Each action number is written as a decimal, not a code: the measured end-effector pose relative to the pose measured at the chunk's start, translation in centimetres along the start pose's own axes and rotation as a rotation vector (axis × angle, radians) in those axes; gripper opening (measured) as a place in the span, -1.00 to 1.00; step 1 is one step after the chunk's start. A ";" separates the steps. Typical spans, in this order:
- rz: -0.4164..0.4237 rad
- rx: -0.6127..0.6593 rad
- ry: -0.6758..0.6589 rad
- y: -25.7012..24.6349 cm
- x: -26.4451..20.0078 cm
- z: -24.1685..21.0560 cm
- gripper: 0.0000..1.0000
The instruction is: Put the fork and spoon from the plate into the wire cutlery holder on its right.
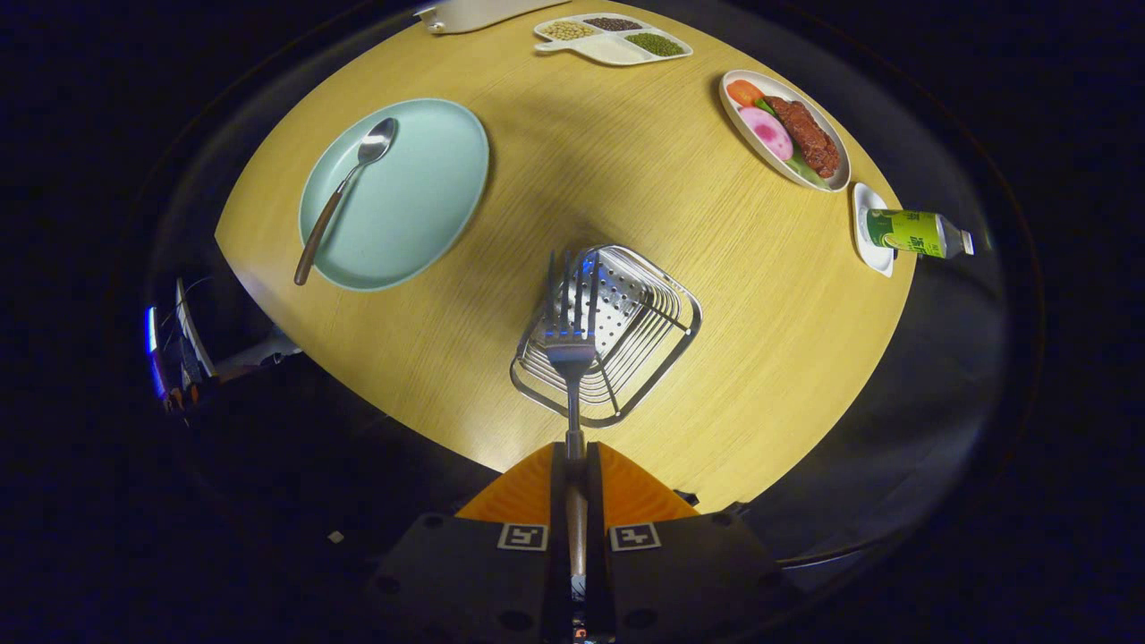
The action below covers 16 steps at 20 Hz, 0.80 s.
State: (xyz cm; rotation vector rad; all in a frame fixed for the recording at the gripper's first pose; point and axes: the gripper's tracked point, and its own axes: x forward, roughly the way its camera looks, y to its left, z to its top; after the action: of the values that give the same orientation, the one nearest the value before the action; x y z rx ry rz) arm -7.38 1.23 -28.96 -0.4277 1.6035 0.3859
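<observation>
Claw (pixel 573 465) clamped on the fork (pixel 570 335), both fingers pressed together against its handle, which runs back between them; the tines point forward and show over the wire cutlery holder (pixel 626 344), which stands on the yellow wooden desk (pixel 572 179) just ahead of the fingers; whether the fork touches the holder I cannot tell. Beyond and to the left lies the pale green plate (pixel 420 215), well apart from the holder, with the spoon (pixel 344 192) on it — bowl toward the far side, brown handle reaching over the near rim. Further off, at the desk's far edge, a white divided dish (pixel 617 49) holds beans and grains; to the right an oval plate (pixel 827 179) carries model food, and beside it a green bottle (pixel 917 233) lies on its side across a small white dish (pixel 868 246).
</observation>
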 end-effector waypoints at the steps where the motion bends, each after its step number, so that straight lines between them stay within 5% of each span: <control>1: 0.000 0.006 -0.008 -0.2 -0.2 -0.3 -0.79; 11: 0.056 0.070 0.067 -0.3 0.8 -1.3 -0.79; 16: 0.053 0.015 0.225 -1.1 0.9 -2.6 -0.80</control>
State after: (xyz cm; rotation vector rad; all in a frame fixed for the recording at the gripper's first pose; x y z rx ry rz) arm -9.13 -1.04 -29.67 -0.4294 1.8385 0.3763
